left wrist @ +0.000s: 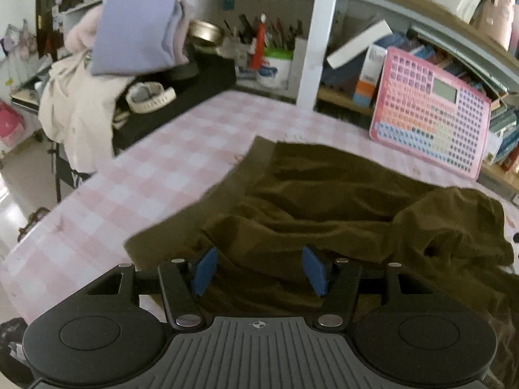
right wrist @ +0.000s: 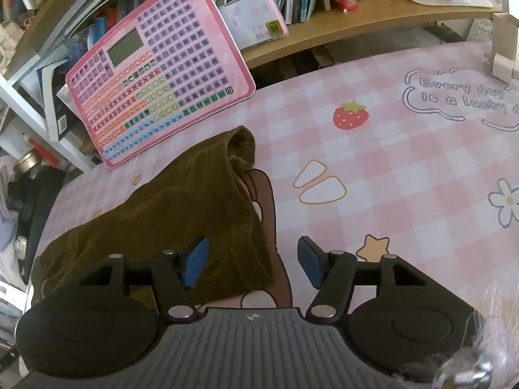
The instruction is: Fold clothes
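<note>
An olive-brown garment [left wrist: 340,207] lies rumpled on the pink checked tablecloth [left wrist: 155,168]. In the left wrist view my left gripper [left wrist: 258,270] hangs just above its near part, jaws apart, blue pads [left wrist: 205,270] clear of the cloth. The right wrist view shows the same garment [right wrist: 194,207] from its right edge, a sleeve end curled at the far tip. My right gripper [right wrist: 253,261] is open over that edge, left pad [right wrist: 194,262] above the fabric, right pad above bare tablecloth [right wrist: 405,178]. Nothing is pinched in either.
A pink keypad toy tablet [right wrist: 162,68] leans on the shelf behind the garment. Books fill the shelf [right wrist: 340,26]. A purple and cream pile of clothes [left wrist: 129,32] hangs over a black case at the far left. A cardboard piece [right wrist: 504,45] stands at the far right.
</note>
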Demonstrator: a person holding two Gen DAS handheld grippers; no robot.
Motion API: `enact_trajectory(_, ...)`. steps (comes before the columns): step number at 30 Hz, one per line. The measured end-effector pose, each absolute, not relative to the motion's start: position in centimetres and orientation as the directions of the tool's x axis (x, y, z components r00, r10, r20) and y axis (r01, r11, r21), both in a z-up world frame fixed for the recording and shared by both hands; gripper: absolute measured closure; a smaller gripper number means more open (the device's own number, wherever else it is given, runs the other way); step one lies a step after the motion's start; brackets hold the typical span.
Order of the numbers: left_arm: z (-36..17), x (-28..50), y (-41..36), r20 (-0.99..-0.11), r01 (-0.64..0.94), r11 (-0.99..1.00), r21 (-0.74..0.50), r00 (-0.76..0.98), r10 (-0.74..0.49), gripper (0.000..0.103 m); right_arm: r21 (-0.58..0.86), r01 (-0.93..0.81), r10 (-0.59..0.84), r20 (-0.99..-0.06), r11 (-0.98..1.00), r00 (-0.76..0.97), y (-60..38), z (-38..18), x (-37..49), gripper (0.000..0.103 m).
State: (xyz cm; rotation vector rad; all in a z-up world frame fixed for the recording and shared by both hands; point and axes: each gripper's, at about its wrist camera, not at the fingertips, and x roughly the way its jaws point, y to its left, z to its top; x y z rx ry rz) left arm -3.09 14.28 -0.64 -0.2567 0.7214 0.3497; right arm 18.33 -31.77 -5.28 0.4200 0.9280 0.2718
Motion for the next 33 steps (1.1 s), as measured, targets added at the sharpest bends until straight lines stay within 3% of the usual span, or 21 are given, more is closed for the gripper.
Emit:
enact_trajectory(10, -0.4, -4.2, 14.0, -0.69, -0.411, 0.905, -0.115, 0.688, 0.224, 0.044, 0.461, -0.137, 0.453, -0.697, 0.877, 0.555, -30.1, -5.4, 17.8, 0.045)
enact_trajectory(15, -0.4, -4.6, 13.8, -0.69, -0.41, 0.904, -0.12, 0.689, 0.221, 0.044, 0.348, -0.095, 0.334, -0.732, 0.932, 0.594, -28.6, -5.8, 18.6, 0.047)
enact_trajectory(16, -0.4, -4.6, 13.8, -0.688, -0.41, 0.904, -0.12, 0.691, 0.222, 0.044, 0.311, -0.107, 0.31, -0.736, 0.944, 0.601, -28.0, -5.9, 18.7, 0.049)
enact_trajectory(18, -0.2, -4.5, 13.9, -0.685, -0.408, 0.905, -0.12, 0.694, 0.222, 0.044, 0.231, -0.133, 0.263, -0.744, 0.964, 0.615, -26.8, -6.0, 18.9, 0.072)
enact_trajectory(20, 0.0, -4.1, 14.0, -0.679, -0.399, 0.909, -0.12, 0.701, 0.218, 0.044, 0.154, -0.202, 0.248, -0.754, 0.967, 0.609, -25.3, -6.0, 18.8, 0.085)
enact_trajectory(23, 0.4, -3.2, 14.2, -0.668, -0.371, 0.921, -0.116, 0.715, 0.204, 0.044, 0.089, -0.356, 0.288, -0.777, 0.93, 0.56, -23.8, -5.5, 18.3, 0.092)
enact_trajectory(26, 0.9, -1.4, 14.8, -0.658, -0.332, 0.937, -0.106, 0.73, 0.184, 0.044, 0.004, -0.259, 0.184, -0.712, 0.966, 0.677, -25.9, -3.7, 17.7, 0.093)
enact_trajectory(28, 1.2, -0.1, 15.4, -0.656, -0.302, 0.947, -0.107, 0.738, 0.161, 0.044, -0.033, -0.187, 0.106, -0.721, 0.982, 0.685, -27.1, -4.1, 18.2, 0.096)
enact_trajectory(31, 1.1, 3.2, 16.2, -0.67, -0.236, 0.967, -0.1, 0.735, 0.11, 0.047, -0.064, -0.198, 0.082, -0.755, 0.978, 0.65, -27.2, -5.8, 18.8, 0.095)
enact_trajectory(33, 0.8, 5.3, 16.4, -0.676, -0.19, 0.976, -0.103, 0.734, 0.072, 0.06, -0.084, -0.14, 0.029, -0.753, 0.987, 0.657, -27.2, -5.4, 18.7, 0.067)
